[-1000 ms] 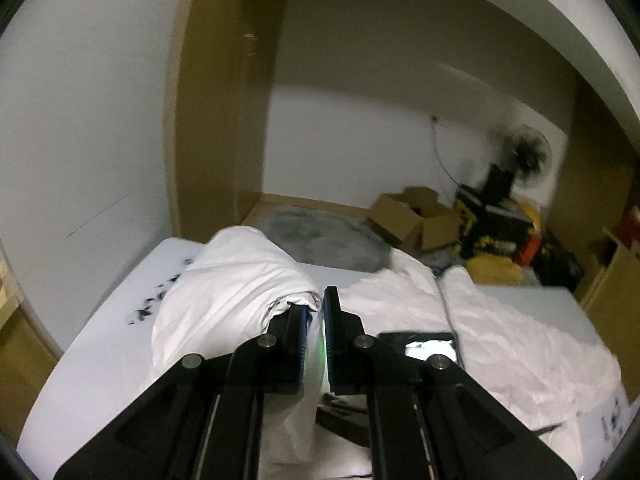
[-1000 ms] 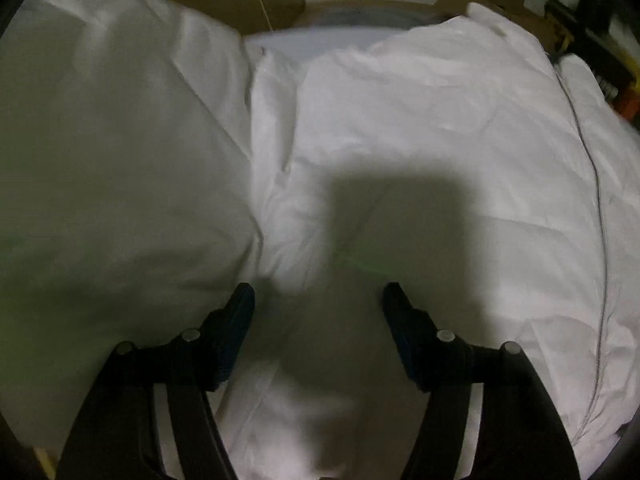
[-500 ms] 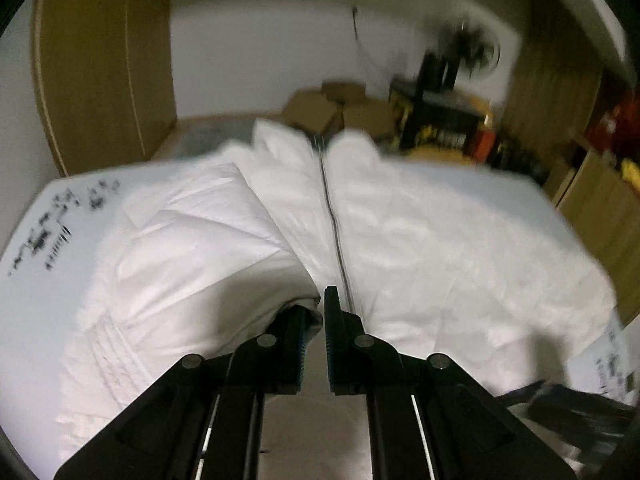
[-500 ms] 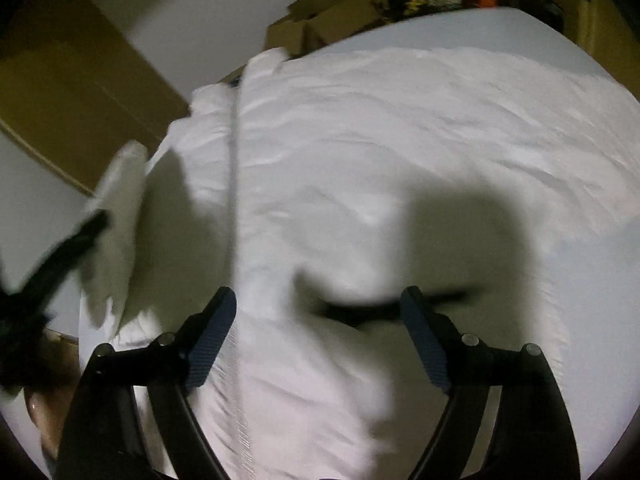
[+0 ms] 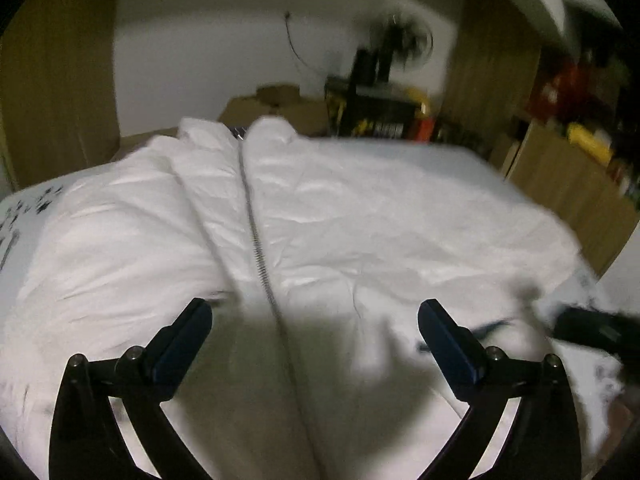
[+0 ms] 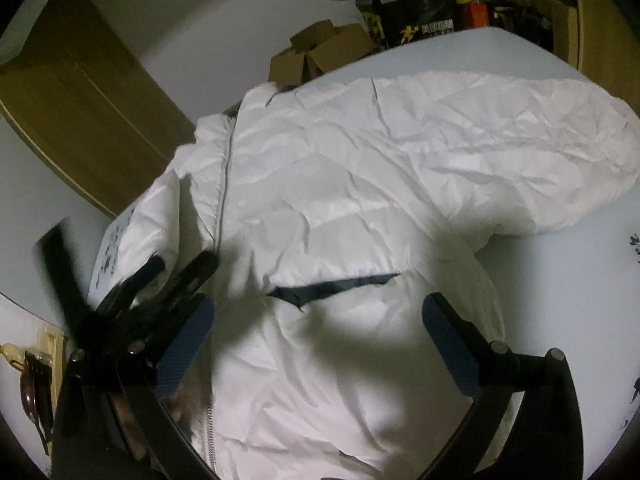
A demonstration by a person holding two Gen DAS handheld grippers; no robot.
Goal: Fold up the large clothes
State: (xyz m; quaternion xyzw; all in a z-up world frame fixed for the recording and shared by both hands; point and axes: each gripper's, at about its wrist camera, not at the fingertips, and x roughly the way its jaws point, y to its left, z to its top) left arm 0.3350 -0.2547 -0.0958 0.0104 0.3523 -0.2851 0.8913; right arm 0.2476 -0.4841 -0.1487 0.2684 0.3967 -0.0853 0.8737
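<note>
- White puffer jacket (image 6: 360,184) lies spread front-up on the pale table (image 6: 580,264), and I see it fill most of both wrist views.
- Its zipper (image 5: 256,240) runs from the collar at the far side toward me; from the left wrist it passes between my left fingers.
- One sleeve (image 6: 520,140) stretches out to the right across the table; the left sleeve (image 5: 112,248) sits bunched over the jacket's left half.
- A dark slit, apparently a pocket opening (image 6: 332,286), shows on the jacket's near right panel.
- My left gripper (image 5: 314,320) is spread wide above the jacket's near middle, holding nothing; the picture is motion-blurred.
- My right gripper (image 6: 318,316) is likewise spread wide over the near hem area, with no cloth between its pads.
- From the right wrist, the left gripper appears as a blurred black shape at the jacket's left edge.
- Beyond the far edge I see cardboard boxes (image 6: 320,56), a fan (image 5: 408,40), and brown cabinet panels (image 6: 80,112).
</note>
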